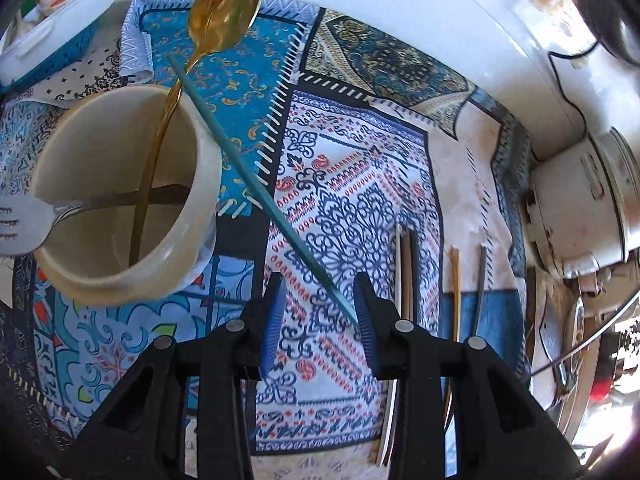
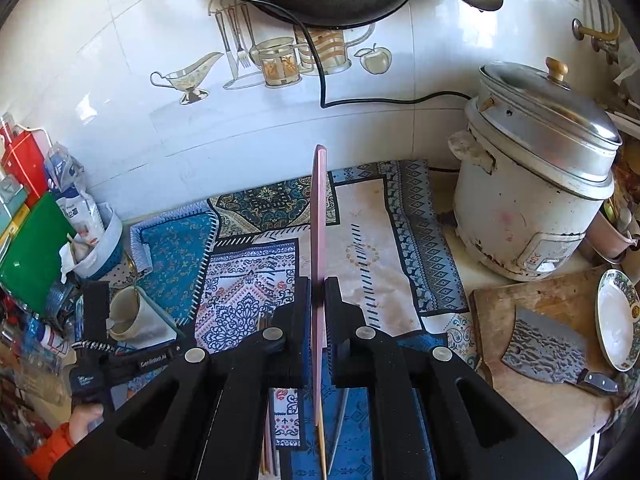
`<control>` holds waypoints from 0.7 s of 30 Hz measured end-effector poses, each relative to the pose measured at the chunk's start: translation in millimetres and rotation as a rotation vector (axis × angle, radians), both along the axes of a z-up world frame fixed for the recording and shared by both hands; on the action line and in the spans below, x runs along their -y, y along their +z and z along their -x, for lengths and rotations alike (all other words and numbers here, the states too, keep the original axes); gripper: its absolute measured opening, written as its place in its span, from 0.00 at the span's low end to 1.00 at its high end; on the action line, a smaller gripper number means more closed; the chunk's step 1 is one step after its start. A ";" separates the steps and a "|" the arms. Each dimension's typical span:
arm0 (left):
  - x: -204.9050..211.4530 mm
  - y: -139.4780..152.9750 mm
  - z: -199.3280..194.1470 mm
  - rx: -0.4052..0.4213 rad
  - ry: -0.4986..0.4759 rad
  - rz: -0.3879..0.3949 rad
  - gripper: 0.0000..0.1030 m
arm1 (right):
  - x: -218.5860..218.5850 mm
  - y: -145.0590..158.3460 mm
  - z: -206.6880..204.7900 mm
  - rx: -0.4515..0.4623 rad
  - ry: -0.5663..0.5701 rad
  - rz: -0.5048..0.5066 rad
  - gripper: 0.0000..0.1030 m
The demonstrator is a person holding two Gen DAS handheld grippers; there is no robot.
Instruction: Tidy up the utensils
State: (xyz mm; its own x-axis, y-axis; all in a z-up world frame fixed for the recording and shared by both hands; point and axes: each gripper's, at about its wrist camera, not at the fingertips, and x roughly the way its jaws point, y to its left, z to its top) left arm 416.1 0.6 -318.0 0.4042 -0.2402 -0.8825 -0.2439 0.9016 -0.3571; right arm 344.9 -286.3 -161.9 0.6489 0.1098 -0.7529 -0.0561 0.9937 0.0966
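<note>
- Utensils sit in a cream cup [image 1: 120,196] on the patterned cloth [image 1: 340,184]: a gold spoon [image 1: 224,12] with its bowl sticking up, and a silver fork [image 1: 20,220] leaning over the cup's edge.
- A teal chopstick [image 1: 256,184] leans on the cup's rim. Its near end touches the inside of one blue pad [image 1: 365,312] of the left gripper [image 1: 320,312].
- The left gripper's fingers are wide apart and do not squeeze the chopstick.
- More chopsticks [image 1: 408,272] lie flat on the cloth just beside the left gripper. Two others [image 1: 468,288] lie a bit farther over.
- The right gripper [image 2: 319,292] has its fingers pressed tight on a pink chopstick [image 2: 319,216]. It stands up straight, above the cloth.
- From the right wrist view, the cup is off to the left, with the left gripper next to it.
- A white rice cooker [image 2: 536,184] stands by the wall. A cleaver [image 2: 548,344] lies on a wooden board [image 2: 520,392], near a plate [image 2: 616,320].
</note>
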 end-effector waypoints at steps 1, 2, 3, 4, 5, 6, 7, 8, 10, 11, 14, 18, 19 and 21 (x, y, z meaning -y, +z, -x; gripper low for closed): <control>-0.9 -1.2 -2.9 -0.001 0.013 -0.003 0.30 | 1.1 -0.3 -1.8 -0.001 0.000 0.001 0.06; -2.2 -2.4 -5.3 -0.004 0.025 -0.005 0.29 | 2.1 -0.8 -4.3 -0.003 0.001 0.002 0.06; -3.9 -3.7 -7.7 -0.008 0.038 -0.003 0.25 | 2.9 -1.4 -6.4 -0.006 0.003 0.002 0.06; -5.5 -5.2 -10.0 -0.011 0.048 0.003 0.20 | 3.4 -1.9 -8.3 -0.007 0.005 0.002 0.06; -7.5 -6.6 -11.3 -0.015 0.061 0.016 0.19 | 3.8 -2.3 -10.1 -0.008 0.008 0.002 0.06; -9.0 -7.1 -12.2 -0.016 0.071 0.034 0.15 | 3.2 -2.7 -11.9 -0.008 0.011 0.004 0.06; -9.8 -7.3 -12.8 -0.013 0.075 0.049 0.10 | 3.1 -3.3 -13.6 -0.009 0.013 0.005 0.06; -9.7 -6.1 -12.5 -0.012 0.078 0.049 0.10 | 1.9 -3.9 -15.2 -0.010 0.017 0.007 0.06; -7.8 -2.9 -11.3 -0.005 0.075 0.044 0.08 | -0.2 -5.4 -18.7 -0.014 0.027 0.004 0.06; -7.0 -0.6 -10.0 0.002 0.068 0.048 0.08 | -2.3 -5.8 -20.2 -0.016 0.034 0.003 0.06; -4.5 11.7 -5.4 0.037 0.044 0.054 0.04 | -9.3 -4.8 -23.2 -0.013 0.058 -0.002 0.06; 0.2 37.4 4.2 0.106 0.004 0.004 0.04 | -23.4 2.1 -24.7 0.010 0.095 -0.007 0.06; 0.5 43.2 6.6 0.120 -0.001 -0.006 0.04 | -26.8 4.1 -25.6 0.016 0.105 -0.008 0.06; 0.2 55.2 12.3 0.149 -0.005 -0.018 0.04 | -36.2 9.9 -25.9 0.034 0.126 -0.012 0.06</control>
